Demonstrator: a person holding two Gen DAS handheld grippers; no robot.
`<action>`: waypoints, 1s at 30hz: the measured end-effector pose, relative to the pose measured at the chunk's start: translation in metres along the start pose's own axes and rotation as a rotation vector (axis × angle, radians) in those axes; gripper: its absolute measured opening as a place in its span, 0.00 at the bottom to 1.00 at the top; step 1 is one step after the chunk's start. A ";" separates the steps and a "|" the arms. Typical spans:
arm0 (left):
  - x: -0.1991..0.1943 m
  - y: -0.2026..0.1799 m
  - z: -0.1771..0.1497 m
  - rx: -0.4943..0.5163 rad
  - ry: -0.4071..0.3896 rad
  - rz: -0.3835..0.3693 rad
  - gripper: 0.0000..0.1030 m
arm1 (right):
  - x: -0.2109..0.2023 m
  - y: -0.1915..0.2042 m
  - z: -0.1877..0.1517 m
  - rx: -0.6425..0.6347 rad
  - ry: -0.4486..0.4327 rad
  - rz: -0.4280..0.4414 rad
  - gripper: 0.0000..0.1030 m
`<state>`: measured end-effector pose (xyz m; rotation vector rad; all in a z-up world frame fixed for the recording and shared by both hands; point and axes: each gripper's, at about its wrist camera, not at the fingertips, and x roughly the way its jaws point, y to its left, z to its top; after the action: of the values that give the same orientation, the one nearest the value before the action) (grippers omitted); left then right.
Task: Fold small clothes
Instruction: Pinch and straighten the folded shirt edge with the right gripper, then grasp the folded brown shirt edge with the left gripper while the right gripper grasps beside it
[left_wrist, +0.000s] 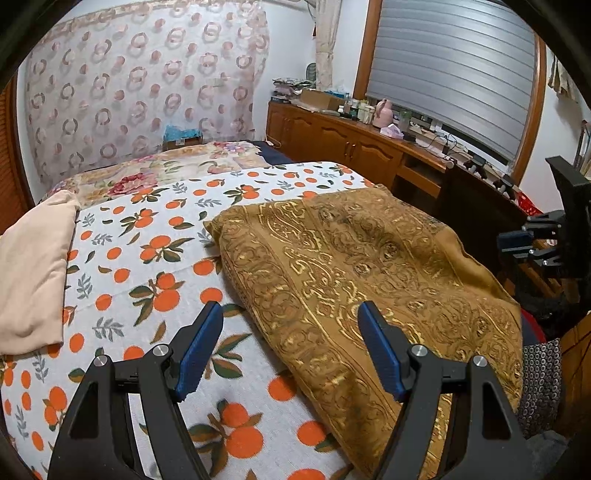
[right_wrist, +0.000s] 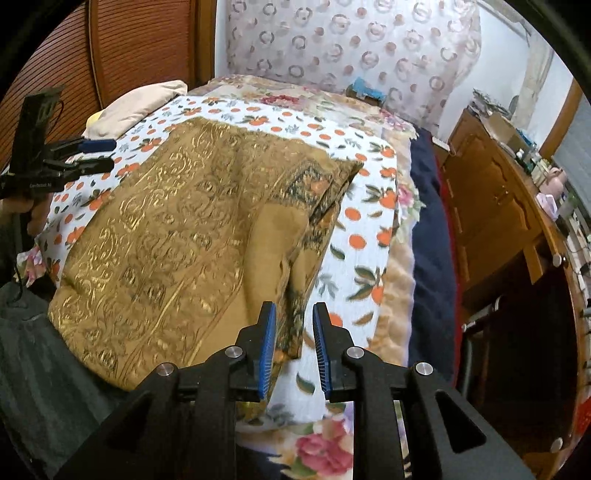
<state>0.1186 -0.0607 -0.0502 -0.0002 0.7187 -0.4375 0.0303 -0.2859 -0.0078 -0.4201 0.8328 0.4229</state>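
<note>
A golden-brown cloth with gold scroll patterns lies folded on the orange-print bedsheet. My left gripper hovers open over the cloth's near left edge with nothing between its blue pads. In the right wrist view the same cloth shows a plain folded flap along its right side. My right gripper sits just above that folded edge, jaws a little apart and the pads not pressing on the fabric. The left gripper appears at the far left, held by a hand. The right gripper shows at the right edge.
A beige folded item lies at the sheet's left side. A floral blanket covers the far part of the bed. A wooden cabinet with cluttered top runs along the right under the window. The bed edge drops off to dark bedding.
</note>
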 end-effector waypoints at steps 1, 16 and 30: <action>0.002 0.001 0.002 0.000 0.002 0.004 0.74 | 0.001 -0.002 0.003 0.001 -0.017 -0.002 0.38; 0.059 0.039 0.035 -0.038 0.068 0.068 0.74 | 0.114 -0.049 0.064 0.206 -0.095 0.054 0.60; 0.103 0.053 0.036 -0.092 0.141 -0.025 0.57 | 0.173 -0.063 0.061 0.277 -0.084 0.140 0.58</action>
<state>0.2306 -0.0580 -0.0963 -0.0650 0.8783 -0.4313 0.2038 -0.2740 -0.0931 -0.0871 0.8277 0.4442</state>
